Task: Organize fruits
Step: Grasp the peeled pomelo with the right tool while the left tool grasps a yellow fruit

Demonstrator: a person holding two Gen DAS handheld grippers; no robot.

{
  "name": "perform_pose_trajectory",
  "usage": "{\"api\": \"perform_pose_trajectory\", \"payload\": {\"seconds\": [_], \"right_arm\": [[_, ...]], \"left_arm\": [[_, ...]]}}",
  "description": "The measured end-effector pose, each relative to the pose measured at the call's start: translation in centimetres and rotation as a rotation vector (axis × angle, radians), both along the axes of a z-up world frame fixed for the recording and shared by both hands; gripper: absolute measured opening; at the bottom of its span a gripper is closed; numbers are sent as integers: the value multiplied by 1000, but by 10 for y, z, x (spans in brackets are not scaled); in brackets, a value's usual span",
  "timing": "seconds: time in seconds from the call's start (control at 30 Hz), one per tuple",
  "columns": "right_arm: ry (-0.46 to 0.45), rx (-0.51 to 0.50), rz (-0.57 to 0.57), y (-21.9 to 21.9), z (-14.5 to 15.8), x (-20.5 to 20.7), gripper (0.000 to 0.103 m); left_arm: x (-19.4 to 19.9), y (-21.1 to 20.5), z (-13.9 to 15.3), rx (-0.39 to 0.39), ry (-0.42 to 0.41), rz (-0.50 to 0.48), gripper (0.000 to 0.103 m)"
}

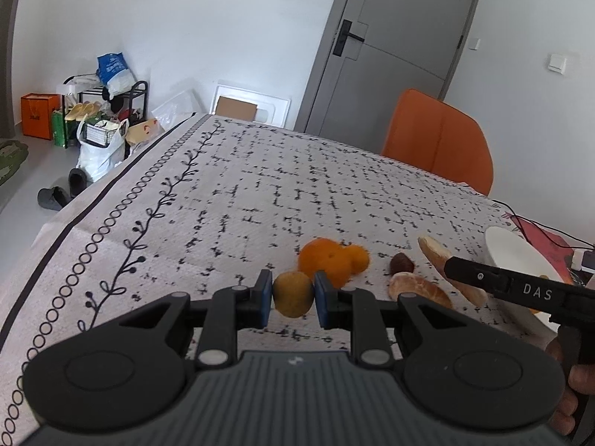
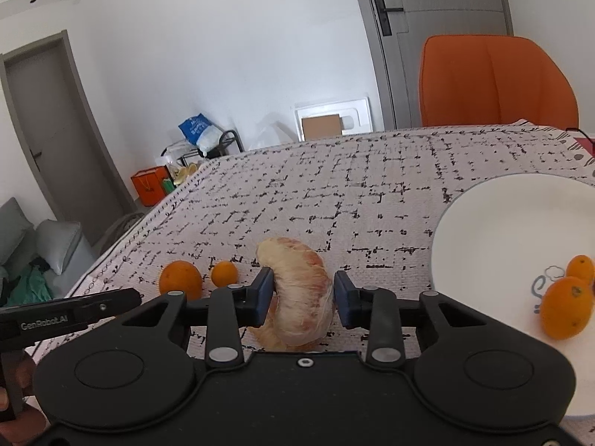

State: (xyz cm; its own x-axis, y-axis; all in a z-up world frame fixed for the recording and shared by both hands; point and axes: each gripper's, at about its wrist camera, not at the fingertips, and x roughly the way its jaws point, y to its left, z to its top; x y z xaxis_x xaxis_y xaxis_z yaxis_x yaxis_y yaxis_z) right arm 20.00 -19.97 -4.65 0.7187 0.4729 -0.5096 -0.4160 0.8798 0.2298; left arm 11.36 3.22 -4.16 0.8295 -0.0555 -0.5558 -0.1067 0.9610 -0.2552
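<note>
My left gripper (image 1: 292,297) is shut on a small yellow-green fruit (image 1: 292,294) just above the patterned tablecloth. Behind it lie two oranges (image 1: 327,262), a brown nut-like fruit (image 1: 401,263) and peeled pomelo segments (image 1: 418,290). My right gripper (image 2: 302,293) has its pads on either side of a peeled pomelo segment (image 2: 303,290); a small gap shows at the right pad. A second segment (image 2: 266,334) lies under it. The white plate (image 2: 502,223) at the right holds two oranges (image 2: 565,306). Two more oranges (image 2: 181,278) lie at the left.
An orange chair (image 1: 438,137) stands at the table's far side. The table's left edge (image 1: 93,193) drops to a floor with bags and a shoe rack. A red paper and a black cable (image 1: 535,228) lie behind the plate. The right tool's body (image 1: 520,290) crosses the left wrist view.
</note>
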Motion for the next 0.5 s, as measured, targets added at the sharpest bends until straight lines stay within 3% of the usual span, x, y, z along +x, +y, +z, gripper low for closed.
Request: {"api": "perform_pose_trajectory", "payload": {"seconds": [0.5], "right_arm": [[-70, 42, -109, -48, 20, -17, 33]], "left_arm": [[13, -39, 14, 23, -39, -93, 23]]}}
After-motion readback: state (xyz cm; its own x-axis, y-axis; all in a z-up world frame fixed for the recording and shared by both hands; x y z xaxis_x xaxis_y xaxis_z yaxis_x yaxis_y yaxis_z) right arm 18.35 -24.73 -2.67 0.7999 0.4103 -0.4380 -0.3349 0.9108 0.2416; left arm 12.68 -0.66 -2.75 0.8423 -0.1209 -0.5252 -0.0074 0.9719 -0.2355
